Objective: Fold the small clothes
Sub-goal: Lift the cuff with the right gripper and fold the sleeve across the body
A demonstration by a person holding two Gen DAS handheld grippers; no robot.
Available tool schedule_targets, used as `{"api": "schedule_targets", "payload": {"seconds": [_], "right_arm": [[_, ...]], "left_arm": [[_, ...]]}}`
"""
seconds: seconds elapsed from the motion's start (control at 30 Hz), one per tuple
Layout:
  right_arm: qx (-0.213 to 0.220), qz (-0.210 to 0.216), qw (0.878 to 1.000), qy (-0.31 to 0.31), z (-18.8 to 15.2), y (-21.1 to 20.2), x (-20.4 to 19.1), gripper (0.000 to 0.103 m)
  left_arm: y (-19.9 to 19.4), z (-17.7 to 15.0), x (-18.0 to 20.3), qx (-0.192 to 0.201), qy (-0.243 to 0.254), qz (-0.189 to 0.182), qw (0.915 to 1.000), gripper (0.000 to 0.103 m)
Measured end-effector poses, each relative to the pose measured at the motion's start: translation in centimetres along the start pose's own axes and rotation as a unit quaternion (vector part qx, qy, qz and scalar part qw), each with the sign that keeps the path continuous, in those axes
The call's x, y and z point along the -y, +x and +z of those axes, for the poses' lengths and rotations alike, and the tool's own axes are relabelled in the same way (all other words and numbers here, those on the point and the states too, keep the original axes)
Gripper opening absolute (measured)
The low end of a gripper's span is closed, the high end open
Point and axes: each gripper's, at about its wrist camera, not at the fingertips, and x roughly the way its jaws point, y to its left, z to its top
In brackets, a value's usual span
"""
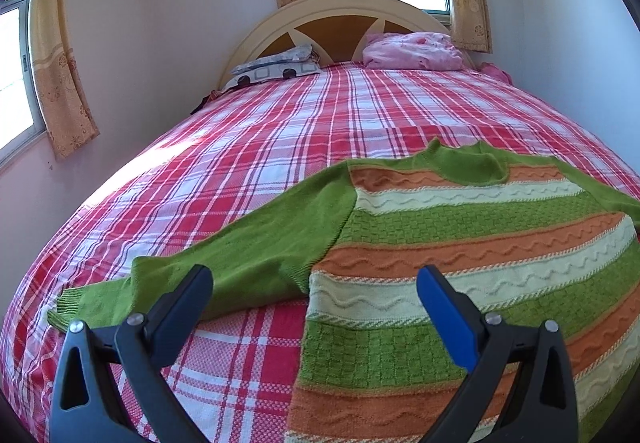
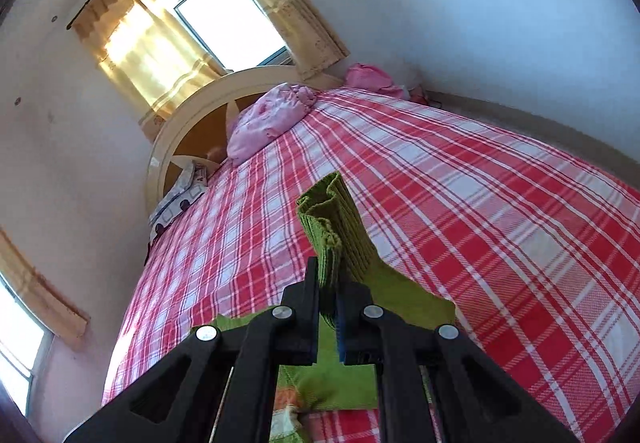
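Note:
A small knitted sweater (image 1: 472, 243) with green, orange and cream stripes lies spread on the red plaid bedspread (image 1: 248, 163). Its green left sleeve (image 1: 224, 255) stretches out flat toward the left. My left gripper (image 1: 316, 283) hovers open just above the sweater's left side, with nothing between its fingers. In the right wrist view my right gripper (image 2: 329, 283) is shut on the ribbed cuff of the other green sleeve (image 2: 336, 227), which is lifted off the bed and sticks up past the fingertips. The sleeve's green cloth hangs down below the jaws.
A rounded cream headboard (image 1: 340, 19) stands at the far end of the bed, with a patterned pillow (image 1: 276, 67) and a pink bundle (image 1: 412, 51) against it. Curtained windows (image 1: 24, 71) are on the left wall and behind the headboard. Walls close in on both sides.

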Motion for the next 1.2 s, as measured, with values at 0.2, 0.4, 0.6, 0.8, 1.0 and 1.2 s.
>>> {"api": "schedule_targets", "payload": {"seconds": [0.2, 0.4, 0.6, 0.8, 1.0, 1.2], "right_arm": [[-0.004, 0.034, 0.998, -0.051, 0.1, 0.9, -6.3, 0.006], [-0.017, 0.066, 0.993, -0.092, -0.6, 2.2, -11.3, 0.006], [-0.033, 0.103, 0.985, -0.137, -2.0, 3.3, -16.9, 0.006], [-0.037, 0.132, 0.974, -0.180, -3.5, 4.3, -22.1, 0.005], [-0.055, 0.168, 0.962, -0.207, -5.6, 5.9, -27.1, 0.005], [-0.085, 0.200, 0.946, -0.241, -9.5, 7.7, -31.4, 0.005]], "left_arm": [[0.2, -0.1, -1.5, 0.001, -0.017, 0.007, 0.9998, 0.103], [0.7, -0.5, -2.4, -0.003, -0.021, 0.012, 0.9997, 0.103], [1.1, -1.1, -3.9, -0.011, -0.040, 0.012, 0.9991, 0.103], [1.1, -1.6, -4.8, -0.013, -0.048, 0.011, 0.9987, 0.103], [1.3, -1.9, -6.0, -0.014, -0.054, 0.018, 0.9983, 0.103], [1.7, -2.3, -7.3, -0.021, -0.065, 0.028, 0.9973, 0.103]]}}
